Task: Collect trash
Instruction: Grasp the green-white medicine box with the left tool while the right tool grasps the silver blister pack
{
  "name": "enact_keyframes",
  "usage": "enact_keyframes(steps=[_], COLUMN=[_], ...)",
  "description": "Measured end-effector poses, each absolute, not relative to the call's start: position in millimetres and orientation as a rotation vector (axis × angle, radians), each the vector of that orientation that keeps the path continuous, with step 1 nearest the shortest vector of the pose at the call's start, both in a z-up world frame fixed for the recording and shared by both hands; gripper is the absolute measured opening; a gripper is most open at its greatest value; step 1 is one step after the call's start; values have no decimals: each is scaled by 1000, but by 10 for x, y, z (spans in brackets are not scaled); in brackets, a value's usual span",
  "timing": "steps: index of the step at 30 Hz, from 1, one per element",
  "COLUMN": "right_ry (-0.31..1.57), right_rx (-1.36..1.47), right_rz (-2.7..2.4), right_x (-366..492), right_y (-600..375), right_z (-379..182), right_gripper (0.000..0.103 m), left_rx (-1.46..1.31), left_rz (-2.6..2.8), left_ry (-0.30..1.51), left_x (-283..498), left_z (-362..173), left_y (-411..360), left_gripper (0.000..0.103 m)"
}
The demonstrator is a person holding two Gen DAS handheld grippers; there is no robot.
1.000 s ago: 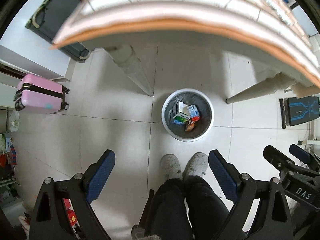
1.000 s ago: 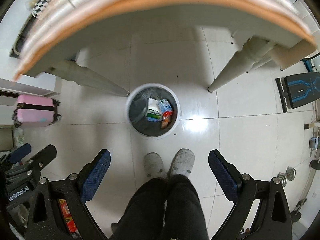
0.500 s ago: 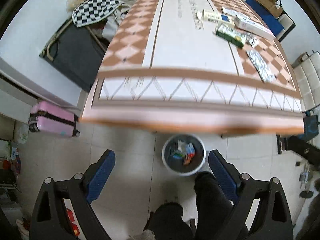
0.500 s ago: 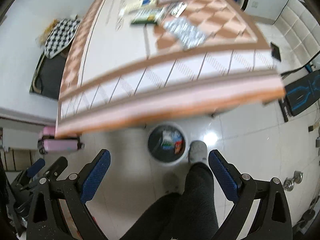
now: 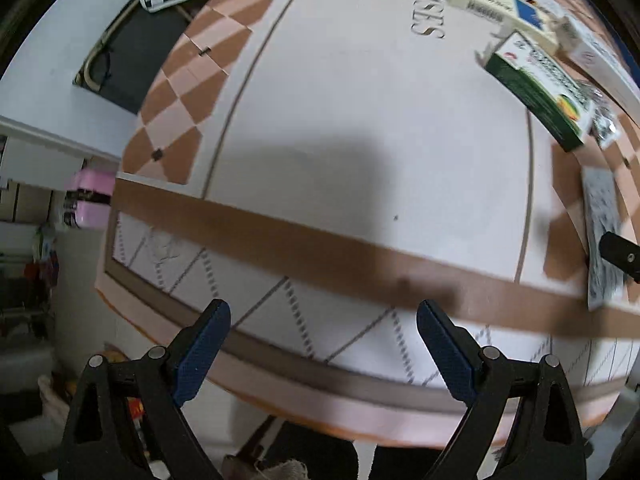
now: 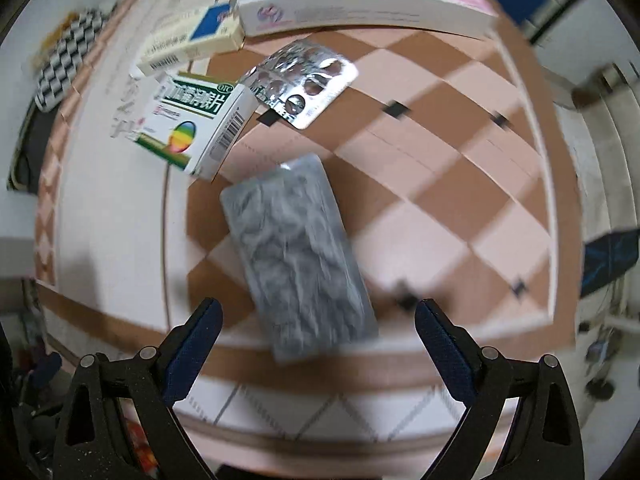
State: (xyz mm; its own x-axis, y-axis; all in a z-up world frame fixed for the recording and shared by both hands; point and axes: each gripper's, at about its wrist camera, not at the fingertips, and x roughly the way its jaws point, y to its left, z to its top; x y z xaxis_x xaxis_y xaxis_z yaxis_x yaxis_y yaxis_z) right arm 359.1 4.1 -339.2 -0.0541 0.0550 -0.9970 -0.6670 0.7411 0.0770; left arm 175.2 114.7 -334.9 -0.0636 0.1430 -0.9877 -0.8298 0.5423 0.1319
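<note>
Even, soft indoor light; a broad grey shadow lies across the table [image 5: 320, 120] in the left view. Motion blur smears the right view, worst on the foil pack [image 6: 298, 256]. Fisheye bends edges; corners go black.

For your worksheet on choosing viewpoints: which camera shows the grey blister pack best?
The right wrist view: the grey blister pack lies whole, centred ahead of the open right tool. The left wrist view shows it only foreshortened at the right edge.
</note>
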Motion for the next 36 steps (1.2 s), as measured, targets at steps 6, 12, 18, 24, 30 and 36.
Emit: enact_keyframes(steps=[6, 12, 18, 24, 30, 36], right_ry=[1503, 1477, 1531, 1569, 1645, 1658], right_rx=[-637, -646, -479, -384, -257, -354], right_rz=[650, 652, 580, 486, 490, 589], right_x=[3638, 3774, 4522, 5095, 5279, 4858], right_y=[296, 168, -73, -178, -284, -74], right_z=[-3552, -3450, -3286, -3323, -3397, -3377], right_gripper=[80, 55, 36, 36, 55, 66], left_rx=[-709, -847, -1103, -1269, -1200, -750], left_rz=[907, 927, 818, 815, 895, 772], left_ry=[1456, 1423, 1306, 1324, 1358, 1497], left_x=[1834, 2148, 2954, 3560, 3640, 3478], left_z=[-3452, -3288, -3193, -3426, -3512, -3424], left_y=[1246, 1425, 1699, 1935, 2009, 1705], left_gripper=[95, 94, 94, 94, 73, 73])
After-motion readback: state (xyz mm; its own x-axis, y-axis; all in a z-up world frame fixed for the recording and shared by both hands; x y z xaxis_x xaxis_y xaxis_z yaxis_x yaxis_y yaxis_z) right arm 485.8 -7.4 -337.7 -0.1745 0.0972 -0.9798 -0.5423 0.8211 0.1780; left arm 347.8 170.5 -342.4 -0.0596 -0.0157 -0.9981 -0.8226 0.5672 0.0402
